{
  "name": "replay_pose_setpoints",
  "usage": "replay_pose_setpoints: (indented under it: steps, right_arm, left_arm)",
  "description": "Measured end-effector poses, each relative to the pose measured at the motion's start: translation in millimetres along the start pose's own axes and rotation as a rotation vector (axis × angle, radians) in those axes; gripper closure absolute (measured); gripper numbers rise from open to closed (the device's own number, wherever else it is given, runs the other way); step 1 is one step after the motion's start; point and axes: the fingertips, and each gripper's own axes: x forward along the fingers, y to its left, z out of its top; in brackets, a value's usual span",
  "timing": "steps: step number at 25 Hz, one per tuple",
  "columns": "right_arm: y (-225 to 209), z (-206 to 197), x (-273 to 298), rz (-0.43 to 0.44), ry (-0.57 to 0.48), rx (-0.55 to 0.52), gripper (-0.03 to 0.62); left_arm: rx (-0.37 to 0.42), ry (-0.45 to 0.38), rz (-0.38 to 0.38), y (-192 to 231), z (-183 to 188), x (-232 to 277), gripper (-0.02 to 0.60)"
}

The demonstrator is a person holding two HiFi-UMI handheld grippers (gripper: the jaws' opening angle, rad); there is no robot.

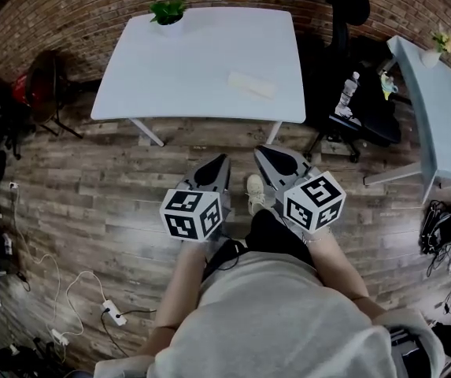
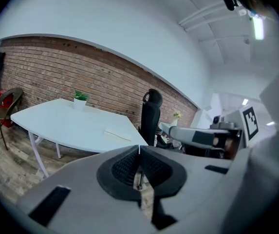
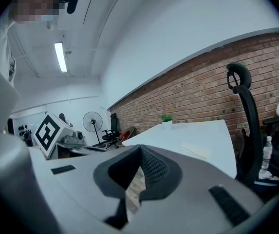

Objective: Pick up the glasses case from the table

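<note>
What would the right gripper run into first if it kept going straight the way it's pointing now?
Probably the near edge of the white table, though depth is hard to judge. The right gripper aims at it with nothing between; the glasses case lies further in, to the right.

Soft, even indoor light; a ceiling lamp (image 3: 60,56) glows at upper left of the right gripper view. Fisheye bending and dark corners mark every view. The table (image 1: 186,61) looks slightly washed out.
</note>
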Motion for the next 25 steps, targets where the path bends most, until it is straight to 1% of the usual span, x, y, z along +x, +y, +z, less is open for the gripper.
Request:
replay_pose_setpoints:
  steps: [5, 9, 13, 17, 19, 22, 25]
  right_arm:
    - [-64.2, 18.6, 44.4, 0.025, 0.022, 0.002, 0.595]
    - [-108.8, 42.8, 83.0, 0.061, 0.043, -0.006, 0.595]
    - [-142.0, 62.8, 118.4, 0.112, 0.053, 0.001, 0.595]
    - [-169.9, 77.4, 142.8, 0.148, 0.066, -0.011, 0.595]
    - [-181.8, 81.8, 150.4, 0.167, 0.065, -0.003, 0.595]
    - [-194.6, 84.8, 159.4, 0.185, 0.068, 0.007, 0.595]
    - [-200.3, 81.6, 163.7, 0.197, 0.081, 0.007, 0.595]
  left_arm:
    - [-0.008, -0.009, 0.012, 26.0, 35.2, 61.2, 0.572]
    - [-0.034, -0.008, 0.038, 49.9, 65.0, 109.5, 0.572]
    - [-0.042, -0.006, 0.057, 70.7, 94.8, 150.9, 0.572]
    - [-0.039, -0.005, 0.085, 85.6, 118.6, 179.9, 0.572]
    - [-0.052, -0.001, 0.087, 89.2, 120.7, 190.5, 0.572]
    - [-0.087, 0.025, 0.107, 96.9, 110.9, 201.1, 0.572]
    - [-0.102, 0.046, 0.133, 103.2, 102.9, 204.5, 0.572]
